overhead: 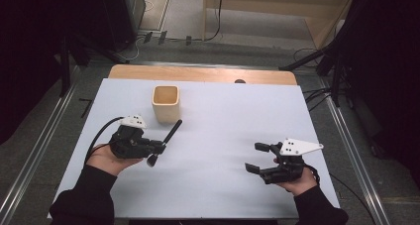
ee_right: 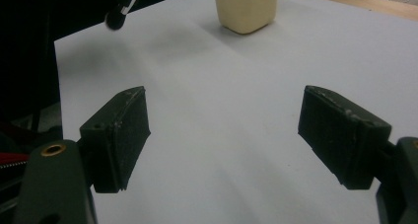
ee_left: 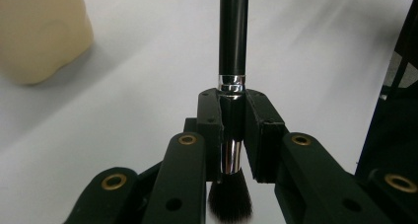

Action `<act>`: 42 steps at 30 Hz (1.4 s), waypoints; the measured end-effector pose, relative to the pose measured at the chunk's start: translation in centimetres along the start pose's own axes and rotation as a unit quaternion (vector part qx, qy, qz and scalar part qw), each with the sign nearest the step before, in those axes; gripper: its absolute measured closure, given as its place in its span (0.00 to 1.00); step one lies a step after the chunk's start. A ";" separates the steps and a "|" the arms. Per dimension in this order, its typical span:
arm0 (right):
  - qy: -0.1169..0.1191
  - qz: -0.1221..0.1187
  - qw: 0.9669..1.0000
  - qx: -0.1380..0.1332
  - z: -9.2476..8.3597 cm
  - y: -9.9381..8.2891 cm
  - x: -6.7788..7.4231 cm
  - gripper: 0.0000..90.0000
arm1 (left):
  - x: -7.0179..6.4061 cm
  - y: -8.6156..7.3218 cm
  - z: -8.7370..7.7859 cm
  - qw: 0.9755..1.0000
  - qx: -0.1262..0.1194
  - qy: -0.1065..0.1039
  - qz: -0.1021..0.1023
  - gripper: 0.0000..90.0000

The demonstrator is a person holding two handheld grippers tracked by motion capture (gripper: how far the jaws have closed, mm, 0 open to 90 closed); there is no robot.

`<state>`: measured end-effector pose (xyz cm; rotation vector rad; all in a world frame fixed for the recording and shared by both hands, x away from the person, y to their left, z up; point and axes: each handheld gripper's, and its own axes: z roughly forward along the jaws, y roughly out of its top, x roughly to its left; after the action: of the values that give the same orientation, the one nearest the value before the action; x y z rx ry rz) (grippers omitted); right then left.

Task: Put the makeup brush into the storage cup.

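Note:
A black makeup brush with a silver ferrule is clamped in my left gripper, which is shut on it near the ferrule. In the left gripper view the brush runs up between the jaws, its dark bristles hanging below them. Its handle points toward the cream square cup, which stands upright on the white sheet just beyond the handle's tip. The cup is at the upper left there. My right gripper rests low at the right, open, nothing between its pads. The cup is far ahead of it.
The white sheet covers a wooden table whose far edge shows bare. Metal rails run along both sides of the table on the floor. Cables and dark stands sit beyond the far edge.

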<state>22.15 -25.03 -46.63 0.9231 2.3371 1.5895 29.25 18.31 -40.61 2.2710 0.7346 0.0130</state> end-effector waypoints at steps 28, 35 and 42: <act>0.034 -0.021 0.999 0.000 0.8 1.5 0.7 0.19 | -2.4 0.8 1.5 0.994 0.029 -0.034 0.098 0.88; 0.046 -0.041 0.998 0.015 1.1 2.3 1.1 0.21 | -3.1 1.8 2.2 0.989 0.065 -0.040 0.130 0.88; 0.050 -0.066 0.996 0.032 1.6 3.0 1.6 0.22 | -3.7 3.0 2.6 0.980 0.102 -0.043 0.167 0.88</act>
<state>22.83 -22.19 -44.31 0.6989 2.4732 1.5515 28.30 13.04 -39.78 2.5504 0.3144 -0.0015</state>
